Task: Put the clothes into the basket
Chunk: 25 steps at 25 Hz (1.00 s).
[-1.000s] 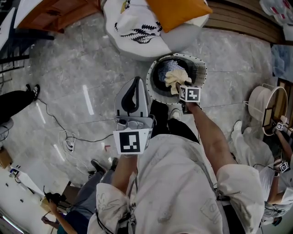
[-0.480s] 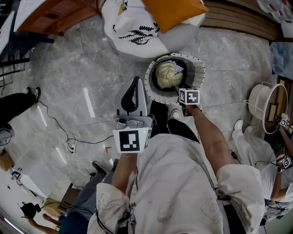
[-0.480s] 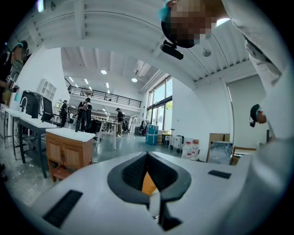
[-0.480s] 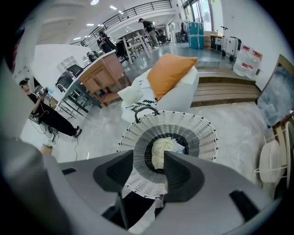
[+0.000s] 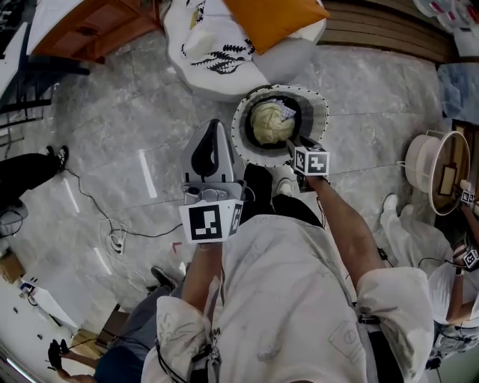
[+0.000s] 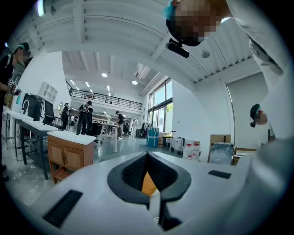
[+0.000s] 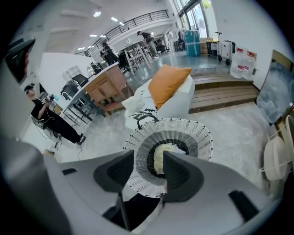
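A white woven basket (image 5: 318, 112) with a dark lining stands on the marble floor in front of me. A cream garment (image 5: 271, 123) lies bunched inside it. My right gripper (image 5: 293, 144) hovers at the basket's near rim, open and holding nothing. In the right gripper view the basket (image 7: 195, 135) and the cream garment (image 7: 164, 155) show through the gap of the right gripper (image 7: 148, 159). My left gripper (image 5: 212, 124) is held left of the basket, shut and holding nothing. In its own view the left gripper (image 6: 147, 156) points out into the room.
Behind the basket lies a white leaf-print beanbag (image 5: 213, 45) with an orange cushion (image 5: 273, 19) on it. Wooden steps (image 5: 389, 30) run at the back right. Another pale basket (image 5: 428, 166) stands at the right beside a person. A cable (image 5: 112, 228) trails on the floor at left.
A second ago my right gripper held the cream garment over the basket. It has let go, the garment now lies inside, and the gripper has drawn back to the near rim.
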Motion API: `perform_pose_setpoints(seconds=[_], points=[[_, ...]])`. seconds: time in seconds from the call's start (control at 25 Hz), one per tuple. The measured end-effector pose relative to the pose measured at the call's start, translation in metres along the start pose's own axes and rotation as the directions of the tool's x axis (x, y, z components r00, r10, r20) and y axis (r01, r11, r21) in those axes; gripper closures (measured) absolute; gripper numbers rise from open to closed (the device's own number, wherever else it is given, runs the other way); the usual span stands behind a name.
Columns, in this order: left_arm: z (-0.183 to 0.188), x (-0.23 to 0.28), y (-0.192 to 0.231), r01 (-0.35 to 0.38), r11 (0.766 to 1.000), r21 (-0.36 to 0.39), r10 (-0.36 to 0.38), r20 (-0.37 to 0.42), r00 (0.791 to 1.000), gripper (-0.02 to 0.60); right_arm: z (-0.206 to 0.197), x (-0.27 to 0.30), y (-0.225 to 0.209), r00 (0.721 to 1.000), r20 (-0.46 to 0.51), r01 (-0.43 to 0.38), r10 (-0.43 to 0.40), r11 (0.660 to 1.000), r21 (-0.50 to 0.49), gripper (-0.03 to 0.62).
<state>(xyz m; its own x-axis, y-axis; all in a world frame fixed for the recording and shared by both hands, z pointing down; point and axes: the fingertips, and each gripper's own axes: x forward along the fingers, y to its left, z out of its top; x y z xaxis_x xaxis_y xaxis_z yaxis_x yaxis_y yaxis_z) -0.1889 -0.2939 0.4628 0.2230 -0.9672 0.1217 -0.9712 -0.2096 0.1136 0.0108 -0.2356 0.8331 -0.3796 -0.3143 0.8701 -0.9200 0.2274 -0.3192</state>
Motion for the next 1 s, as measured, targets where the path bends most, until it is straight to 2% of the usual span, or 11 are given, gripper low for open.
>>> perform_pose_setpoints(seconds=[0.28,0.48,0.76,1.0], points=[[0.009,-0.021,-0.017,-0.012,1.000,0.016,0.012,0.021,1.000,0.578,0.001,-0.046,-0.007,0.992,0.123,-0.029,0.025,0.999,0.027,0.413],[0.011,-0.039,-0.031,-0.020,0.999,0.029,0.020,0.030,0.999,0.578,0.010,-0.090,-0.008,0.971,0.236,-0.045,0.041,0.999,0.010,0.413],[0.013,-0.059,-0.046,-0.038,0.999,0.033,0.037,0.028,0.999,0.578,0.034,-0.165,-0.002,0.916,0.396,-0.040,0.064,0.997,-0.067,0.413],[0.017,-0.071,-0.055,-0.052,0.998,0.041,0.050,0.038,0.998,0.578,0.068,-0.229,0.009,0.836,0.540,-0.042,0.098,0.992,-0.116,0.413]])
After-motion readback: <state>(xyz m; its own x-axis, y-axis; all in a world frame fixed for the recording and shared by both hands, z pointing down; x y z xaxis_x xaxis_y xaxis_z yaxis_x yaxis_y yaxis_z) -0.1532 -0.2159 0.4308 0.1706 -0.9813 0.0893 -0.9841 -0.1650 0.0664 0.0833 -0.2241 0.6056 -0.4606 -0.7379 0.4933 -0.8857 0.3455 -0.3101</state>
